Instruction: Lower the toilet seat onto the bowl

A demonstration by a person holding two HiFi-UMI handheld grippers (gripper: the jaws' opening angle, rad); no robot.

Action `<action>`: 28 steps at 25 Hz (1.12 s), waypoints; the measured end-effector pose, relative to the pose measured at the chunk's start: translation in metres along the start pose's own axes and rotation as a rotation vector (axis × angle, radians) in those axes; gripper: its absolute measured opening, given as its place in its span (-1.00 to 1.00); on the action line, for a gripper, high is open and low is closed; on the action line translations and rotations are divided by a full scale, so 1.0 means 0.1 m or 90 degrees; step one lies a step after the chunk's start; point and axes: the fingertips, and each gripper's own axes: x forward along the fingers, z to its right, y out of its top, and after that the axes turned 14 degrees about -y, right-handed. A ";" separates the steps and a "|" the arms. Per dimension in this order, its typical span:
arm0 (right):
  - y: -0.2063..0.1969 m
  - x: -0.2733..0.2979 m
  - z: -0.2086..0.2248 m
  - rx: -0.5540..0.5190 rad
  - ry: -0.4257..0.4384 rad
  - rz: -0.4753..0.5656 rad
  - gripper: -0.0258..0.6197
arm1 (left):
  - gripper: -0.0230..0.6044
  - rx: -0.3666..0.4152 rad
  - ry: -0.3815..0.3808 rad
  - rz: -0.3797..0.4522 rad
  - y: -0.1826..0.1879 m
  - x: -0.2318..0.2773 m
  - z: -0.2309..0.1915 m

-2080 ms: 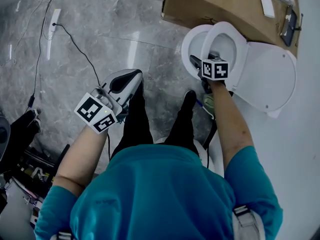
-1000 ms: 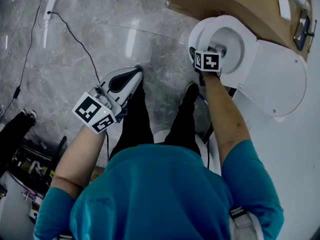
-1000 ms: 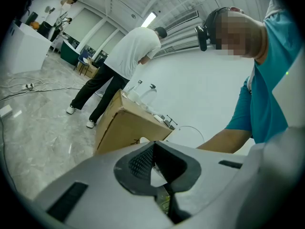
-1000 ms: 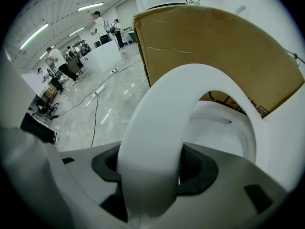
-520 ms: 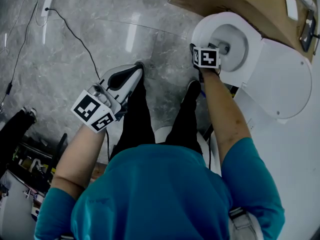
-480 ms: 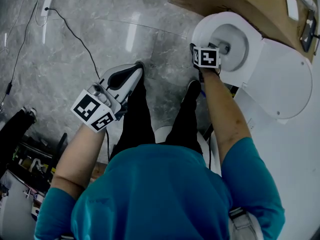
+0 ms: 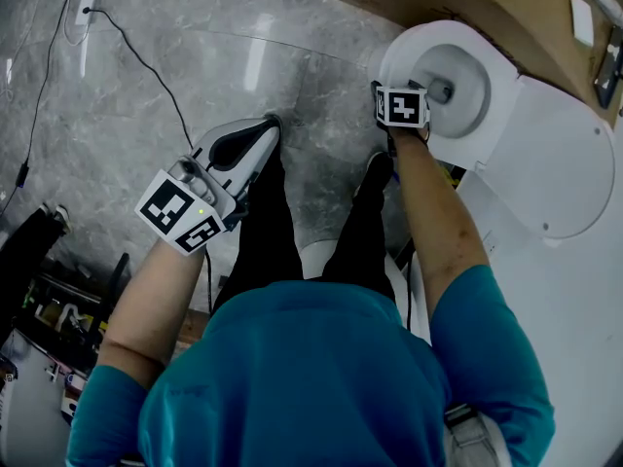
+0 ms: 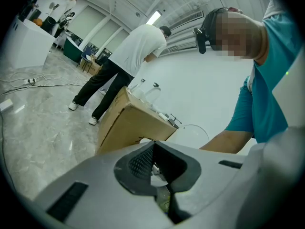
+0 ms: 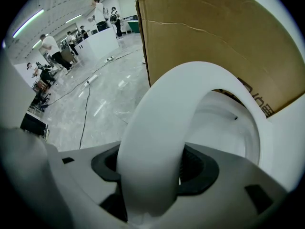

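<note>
Left gripper (image 7: 265, 132), jaws pressed together on nothing, hangs above the marble floor (image 7: 146, 66) beside the person's leg. Right gripper (image 9: 150, 175) pinches the front edge of the toilet seat (image 9: 162, 123), which lies low over the bowl (image 9: 226, 132), seemingly down or nearly so, though contact at the rim is hard to confirm. The lid (image 7: 565, 163) stands open behind. Likely left: settle the seat, release.
</note>
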 end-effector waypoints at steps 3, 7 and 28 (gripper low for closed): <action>-0.02 0.05 -0.02 -0.004 -0.004 -0.009 -0.04 | -0.91 -0.003 0.002 0.001 0.00 -0.02 -0.04; -0.03 0.12 -0.04 -0.009 -0.007 -0.019 -0.03 | -0.91 -0.008 0.006 0.004 0.00 -0.04 -0.10; -0.11 0.48 -0.16 -0.039 -0.011 -0.048 0.00 | -0.91 -0.028 -0.003 -0.009 -0.14 0.00 -0.23</action>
